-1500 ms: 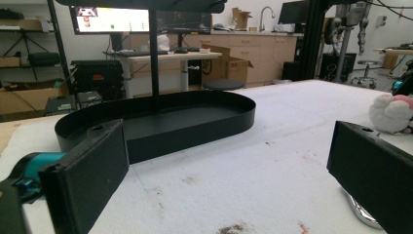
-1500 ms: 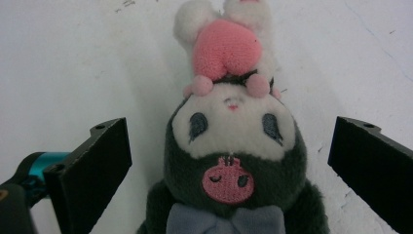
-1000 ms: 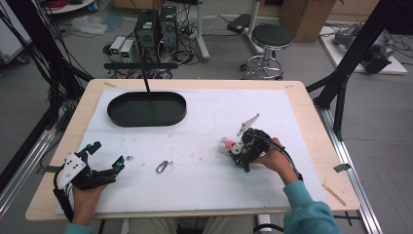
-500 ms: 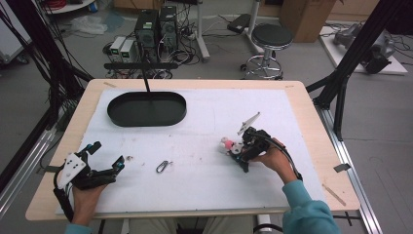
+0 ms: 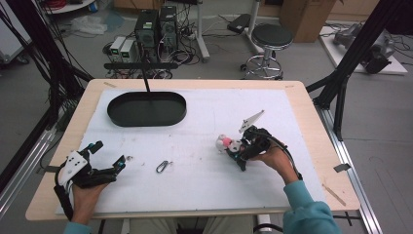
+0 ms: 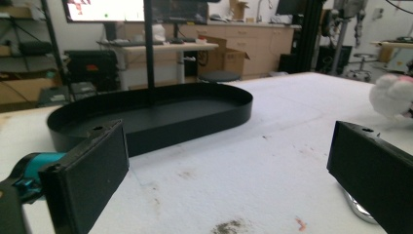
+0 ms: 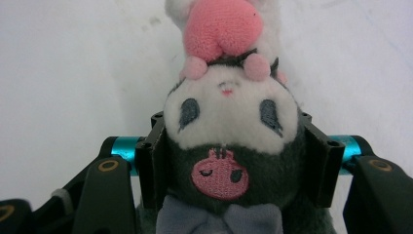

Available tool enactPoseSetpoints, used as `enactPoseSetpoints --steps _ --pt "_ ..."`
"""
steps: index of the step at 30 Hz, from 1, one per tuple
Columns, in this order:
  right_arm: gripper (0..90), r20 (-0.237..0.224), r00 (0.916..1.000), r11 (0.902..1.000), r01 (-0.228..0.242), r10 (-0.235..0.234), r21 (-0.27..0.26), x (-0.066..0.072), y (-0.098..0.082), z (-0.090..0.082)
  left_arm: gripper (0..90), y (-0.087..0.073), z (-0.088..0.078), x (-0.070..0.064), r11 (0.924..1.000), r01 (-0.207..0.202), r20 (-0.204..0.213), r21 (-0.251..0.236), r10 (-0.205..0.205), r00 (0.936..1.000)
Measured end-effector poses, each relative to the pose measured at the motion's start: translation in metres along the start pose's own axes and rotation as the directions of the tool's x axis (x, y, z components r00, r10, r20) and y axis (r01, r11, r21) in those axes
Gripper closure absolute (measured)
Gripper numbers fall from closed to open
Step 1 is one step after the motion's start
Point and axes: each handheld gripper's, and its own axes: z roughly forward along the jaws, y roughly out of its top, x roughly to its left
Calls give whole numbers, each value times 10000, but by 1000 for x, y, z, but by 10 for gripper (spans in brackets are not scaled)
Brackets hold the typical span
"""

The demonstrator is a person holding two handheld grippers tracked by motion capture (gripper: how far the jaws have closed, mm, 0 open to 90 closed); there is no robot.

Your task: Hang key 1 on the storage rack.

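A plush toy (image 5: 225, 142) with a white face, a dark hood and a pink part lies right of the table's middle on the white mat. My right gripper (image 5: 233, 147) is shut on it. In the right gripper view the plush toy (image 7: 229, 122) sits squeezed between the two black pads of my right gripper (image 7: 229, 161), its face toward the camera. My left gripper (image 5: 109, 155) rests at the table's front left, open and empty. In the left gripper view the left gripper (image 6: 229, 170) has its jaws wide apart over bare mat, with the plush toy (image 6: 393, 92) at the far right.
A black oval tray (image 5: 146, 119) stands at the back left, with a thin black post rising behind it; the tray (image 6: 195, 122) lies ahead of the left jaws. A metal carabiner (image 5: 163, 166) lies on the mat between the hands. A small metal bit (image 5: 129, 158) lies by the left gripper.
The right jaws have drawn in against the plush toy. Both hands have stayed where they were.
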Motion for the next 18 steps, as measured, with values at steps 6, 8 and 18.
enactPoseSetpoints --steps 6,8,18 --pt "398 -355 9988 9948 307 -343 -972 6 8 -5 20 13 7 0 9996 10 916 296 -37 9958" --pt "398 -404 9984 9936 344 -390 -1080 7 10 -5 20 20 10 -1 9994 -5 1296 345 -40 9916" --pt "398 -1086 9874 9740 906 -1150 -2078 19 31 -11 20 59 34 -3 9942 -695 3218 818 397 9460"
